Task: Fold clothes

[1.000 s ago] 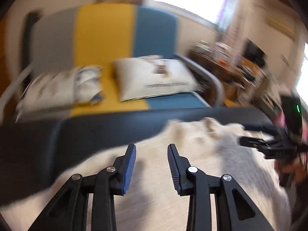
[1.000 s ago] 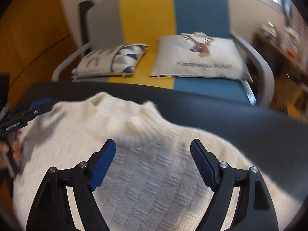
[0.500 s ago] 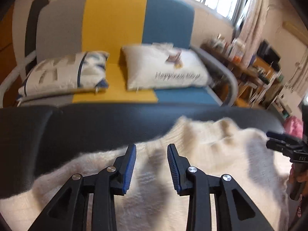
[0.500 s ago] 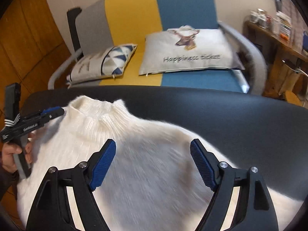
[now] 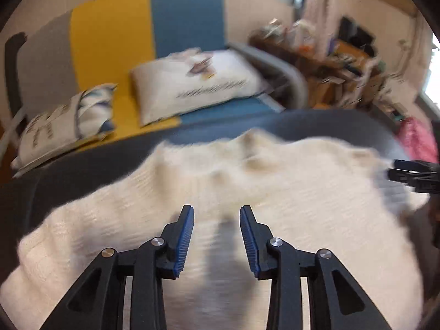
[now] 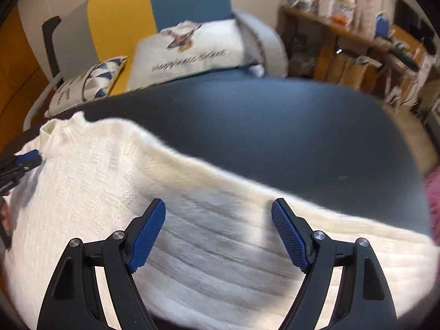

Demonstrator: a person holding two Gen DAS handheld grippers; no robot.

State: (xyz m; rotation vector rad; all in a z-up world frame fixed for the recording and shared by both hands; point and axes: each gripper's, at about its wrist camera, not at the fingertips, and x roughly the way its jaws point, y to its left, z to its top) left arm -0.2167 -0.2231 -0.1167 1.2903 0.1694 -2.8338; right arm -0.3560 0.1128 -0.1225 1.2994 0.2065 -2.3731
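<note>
A cream knitted sweater (image 5: 275,206) lies spread on a dark table (image 6: 275,137), its high collar (image 6: 68,126) toward the far edge. My left gripper (image 5: 216,233) hovers over the body of the sweater, jaws half apart with nothing between them. Over the sweater's (image 6: 110,192) right side and sleeve my right gripper (image 6: 218,233) stands wide open and empty. Each gripper shows at the edge of the other's view: the right one (image 5: 412,173) by the sweater's right side, the left one (image 6: 19,163) near the collar. Both views are blurred by motion.
Behind the table stands a grey, yellow and blue sofa (image 6: 121,19) with two cushions (image 6: 192,52), (image 6: 88,82). A cluttered wooden shelf (image 6: 343,41) is at the back right. Something pink (image 5: 418,140) lies beyond the table's right end.
Both grippers have swung toward the right over the sweater; the right one now looks at the right sleeve side and bare table. Neither has changed its opening.
</note>
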